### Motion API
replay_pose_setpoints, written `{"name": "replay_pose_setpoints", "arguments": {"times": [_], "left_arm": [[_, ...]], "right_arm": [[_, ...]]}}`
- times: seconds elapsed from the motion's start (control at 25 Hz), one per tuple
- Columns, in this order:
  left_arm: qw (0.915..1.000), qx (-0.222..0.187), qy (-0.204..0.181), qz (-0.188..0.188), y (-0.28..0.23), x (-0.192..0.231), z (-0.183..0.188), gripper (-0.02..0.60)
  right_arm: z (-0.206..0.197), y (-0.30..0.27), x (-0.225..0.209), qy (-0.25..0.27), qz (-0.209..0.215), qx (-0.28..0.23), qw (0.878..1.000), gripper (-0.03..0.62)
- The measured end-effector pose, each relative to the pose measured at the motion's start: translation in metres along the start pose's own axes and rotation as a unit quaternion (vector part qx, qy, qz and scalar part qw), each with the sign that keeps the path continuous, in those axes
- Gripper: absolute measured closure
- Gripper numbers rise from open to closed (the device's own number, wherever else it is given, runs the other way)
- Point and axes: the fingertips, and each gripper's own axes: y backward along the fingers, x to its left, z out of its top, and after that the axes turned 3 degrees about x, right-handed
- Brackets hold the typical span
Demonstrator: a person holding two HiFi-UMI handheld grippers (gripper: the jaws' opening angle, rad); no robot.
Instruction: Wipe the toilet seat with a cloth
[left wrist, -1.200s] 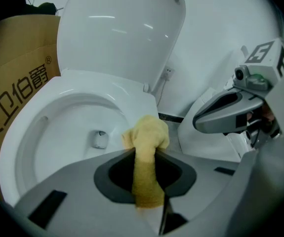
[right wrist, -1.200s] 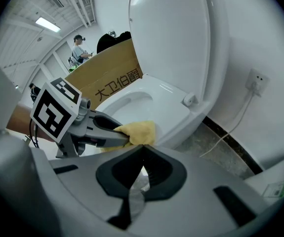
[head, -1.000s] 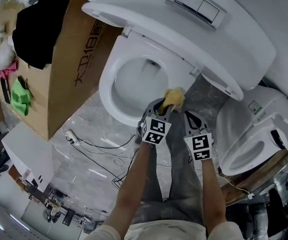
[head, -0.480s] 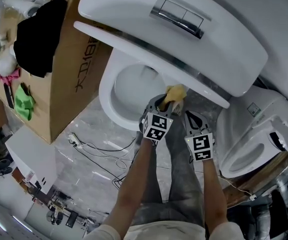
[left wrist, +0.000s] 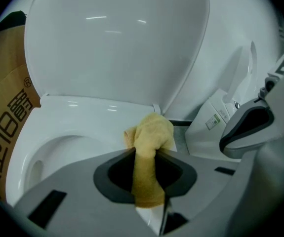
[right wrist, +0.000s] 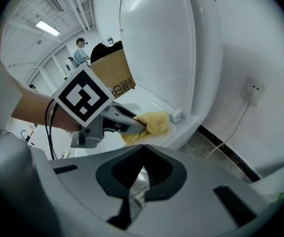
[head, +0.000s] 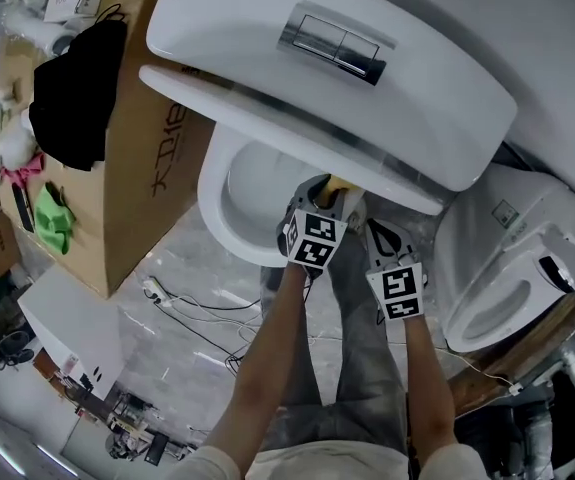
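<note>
Both forearms reach forward from the bottom of the head view, side by side; the left gripper [head: 329,200] is further ahead, at frame centre, its jaws clamped on a yellow cloth [head: 343,182]; the right gripper [head: 380,240] hangs just right of and behind it, jaws together with nothing between them, held off the toilet.

In the left gripper view the cloth [left wrist: 150,132] bunches out past the jaw tips and sits on the rear part of the toilet seat [left wrist: 77,110], close beside the hinge, under the raised lid [left wrist: 117,38]; in the right gripper view the same wad [right wrist: 154,122] lies against the seat edge at centre frame.

The lid overhangs the back of the bowl, so room above the cloth is tight; a cardboard box [head: 157,138] stands close along the bowl's left side; a second toilet [head: 507,268] crowds the right; the seat's front and left curve lie open; cables [head: 192,298] trail over the floor at lower left.
</note>
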Motion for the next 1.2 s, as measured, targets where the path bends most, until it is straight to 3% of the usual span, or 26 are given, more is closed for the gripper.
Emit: {"name": "replay_pose_setpoints", "arguments": {"times": [0.56, 0.88, 1.2], "left_arm": [[0.9984, -0.015, -0.044, -0.033, -0.004, 0.037, 0.039, 0.477], [0.9966, -0.029, -0.06, -0.05, 0.0, 0.061, 0.055, 0.479], [0.9968, -0.033, -0.06, -0.041, 0.01, 0.099, 0.062, 0.48]], "right_arm": [[0.029, -0.01, 0.015, -0.047, -0.067, -0.019, 0.996, 0.586], [0.058, -0.031, 0.043, -0.067, -0.076, -0.035, 0.994, 0.586], [0.077, -0.042, 0.056, -0.066, -0.082, -0.036, 0.994, 0.586]]}}
